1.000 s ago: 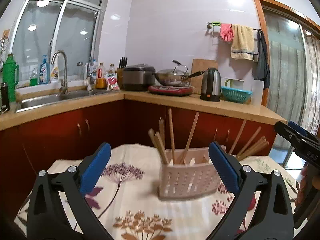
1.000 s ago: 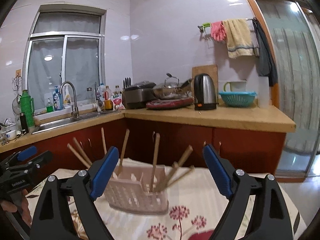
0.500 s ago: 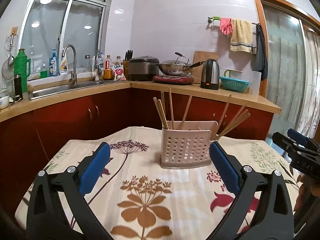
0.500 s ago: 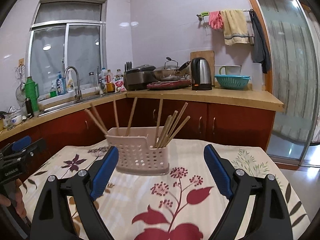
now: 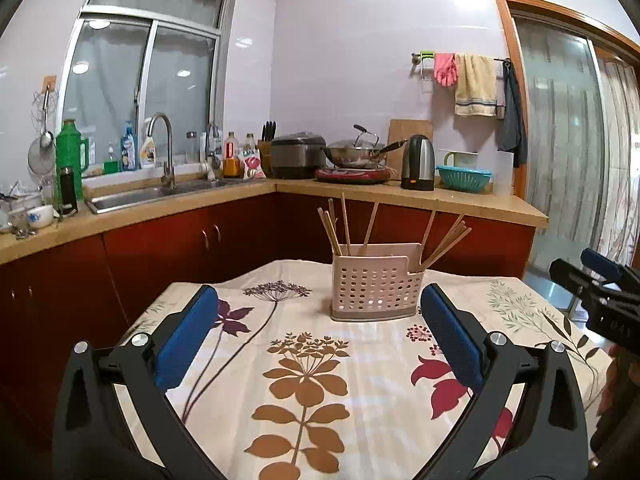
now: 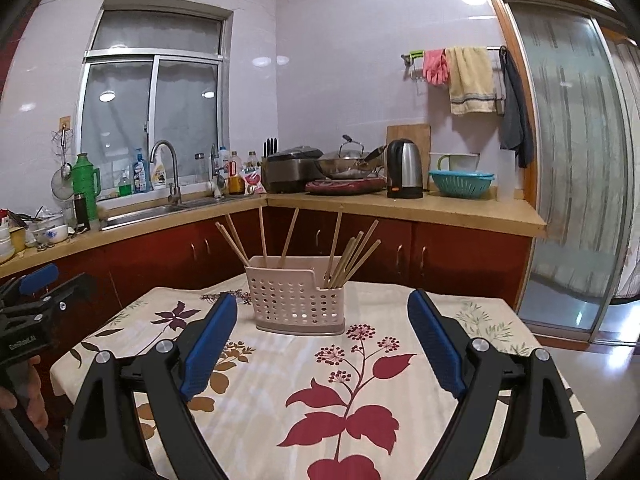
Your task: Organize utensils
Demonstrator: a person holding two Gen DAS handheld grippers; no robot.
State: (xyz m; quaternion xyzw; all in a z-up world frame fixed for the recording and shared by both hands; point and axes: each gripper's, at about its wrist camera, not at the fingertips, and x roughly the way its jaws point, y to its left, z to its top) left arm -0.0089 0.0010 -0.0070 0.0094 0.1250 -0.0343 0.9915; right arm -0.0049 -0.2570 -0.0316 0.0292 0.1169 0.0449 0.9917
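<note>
Left wrist cam: the left gripper (image 5: 318,332) hangs wide open over the floral tablecloth (image 5: 304,392), gripping nothing – the utensil holder (image 5: 376,290) with chopsticks (image 5: 444,246) stands further back. Right wrist cam: the right gripper (image 6: 320,340) is spread open and empty too, holder straight ahead mid-table

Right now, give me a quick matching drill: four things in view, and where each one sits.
Things:
1. chopsticks
2. holder
3. kettle
4. towel

Places:
A. on the counter
B. on the wall rail
C. in the holder
D. on the tablecloth

Pairs: 1-C, 2-D, 3-A, 4-B
</note>
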